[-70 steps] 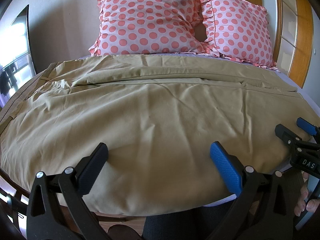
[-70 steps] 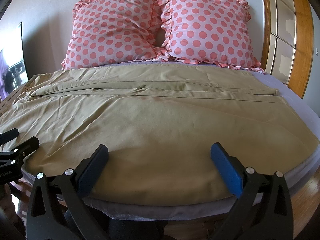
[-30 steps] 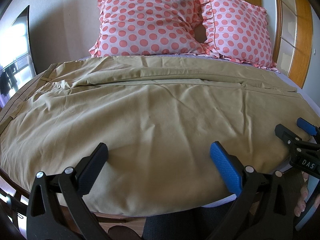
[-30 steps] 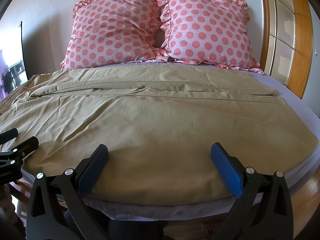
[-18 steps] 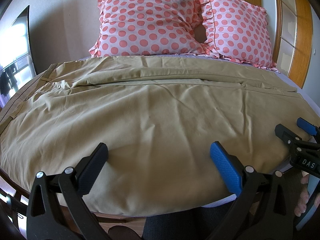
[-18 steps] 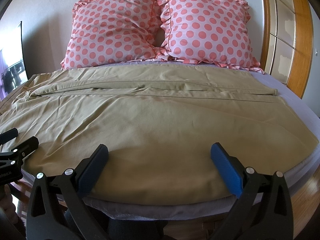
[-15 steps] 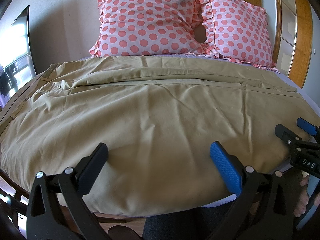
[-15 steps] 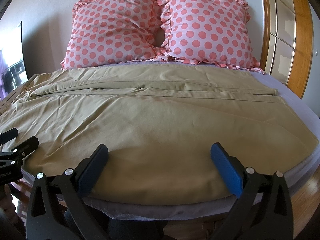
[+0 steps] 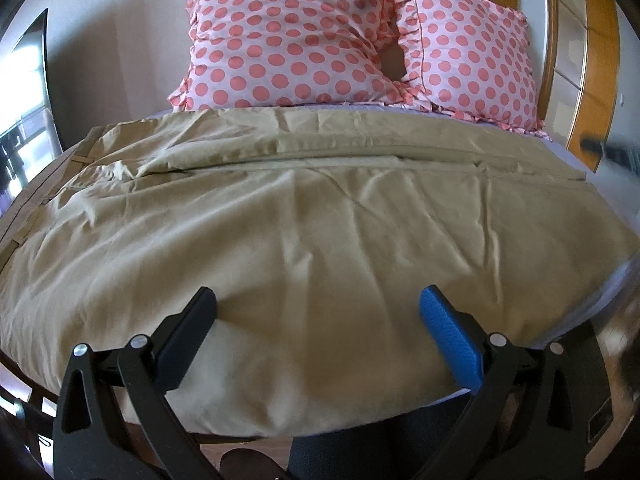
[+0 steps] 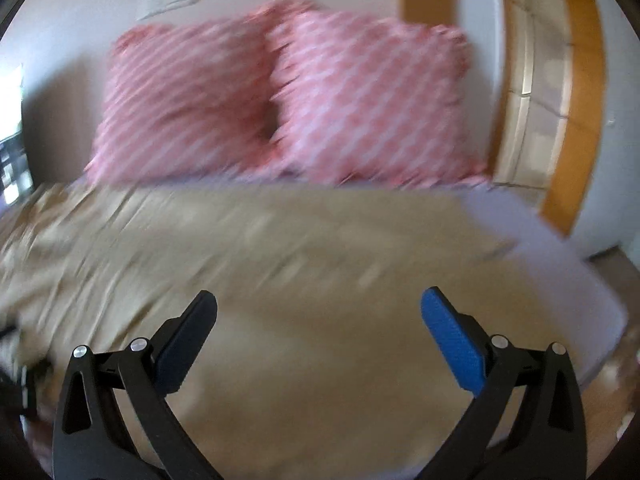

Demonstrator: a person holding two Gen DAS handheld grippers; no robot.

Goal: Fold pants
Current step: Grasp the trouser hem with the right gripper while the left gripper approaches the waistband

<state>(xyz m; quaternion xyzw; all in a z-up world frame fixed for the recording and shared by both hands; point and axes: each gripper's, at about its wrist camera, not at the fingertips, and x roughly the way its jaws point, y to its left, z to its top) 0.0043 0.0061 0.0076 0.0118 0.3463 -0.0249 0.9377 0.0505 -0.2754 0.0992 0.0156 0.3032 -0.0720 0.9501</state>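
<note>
Tan pants point(image 9: 320, 216) lie spread flat across the bed, waistband at the left, leg ends at the right, one leg behind the other. My left gripper point(image 9: 316, 320) is open and empty, hovering over the near leg by the bed's front edge. My right gripper point(image 10: 316, 320) is open and empty above the pants point(image 10: 280, 264); its view is motion-blurred. In the left wrist view the right gripper shows only as a dark blur point(image 9: 608, 152) at the far right.
Two pink polka-dot pillows point(image 9: 292, 36) lean against the wall at the head of the bed. A lilac sheet point(image 10: 532, 240) shows at the bed's right side. A wooden wardrobe point(image 10: 568, 92) stands at the right. A window point(image 9: 24, 92) is at the left.
The right gripper has swung up and to the right, blurring its view, and left its earlier spot low in the left wrist view. The left gripper shifted slightly forward. The pants have not moved.
</note>
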